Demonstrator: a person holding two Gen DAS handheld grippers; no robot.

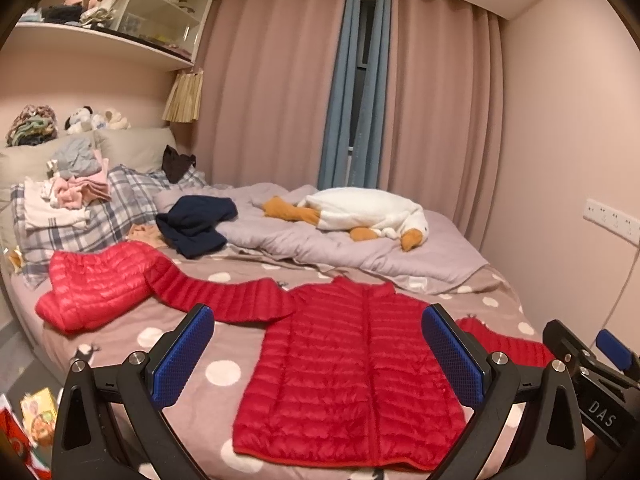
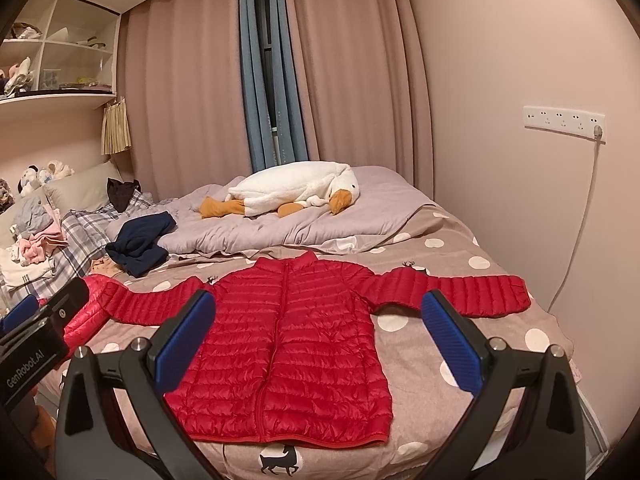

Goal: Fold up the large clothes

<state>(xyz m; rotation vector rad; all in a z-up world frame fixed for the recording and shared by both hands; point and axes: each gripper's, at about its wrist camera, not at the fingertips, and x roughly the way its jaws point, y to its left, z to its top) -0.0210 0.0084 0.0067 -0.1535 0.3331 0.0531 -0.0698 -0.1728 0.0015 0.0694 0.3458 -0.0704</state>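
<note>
A red quilted puffer jacket (image 1: 352,368) lies flat, front up and zipped, on the polka-dot bed sheet (image 1: 224,372), both sleeves spread out sideways; it also shows in the right wrist view (image 2: 288,352). A second, lighter red puffer jacket (image 1: 96,284) lies crumpled at the left, by the first jacket's left sleeve. My left gripper (image 1: 318,354) is open and empty, held above the near edge of the bed. My right gripper (image 2: 318,350) is open and empty, beside it on the right, also over the jacket's lower part.
A white goose plush (image 2: 296,192) lies on a grey duvet (image 2: 280,228) behind the jacket. A navy garment (image 2: 140,248) and a pile of clothes on a plaid blanket (image 1: 68,196) lie at the left. The wall (image 2: 520,208) with sockets runs along the bed's right side.
</note>
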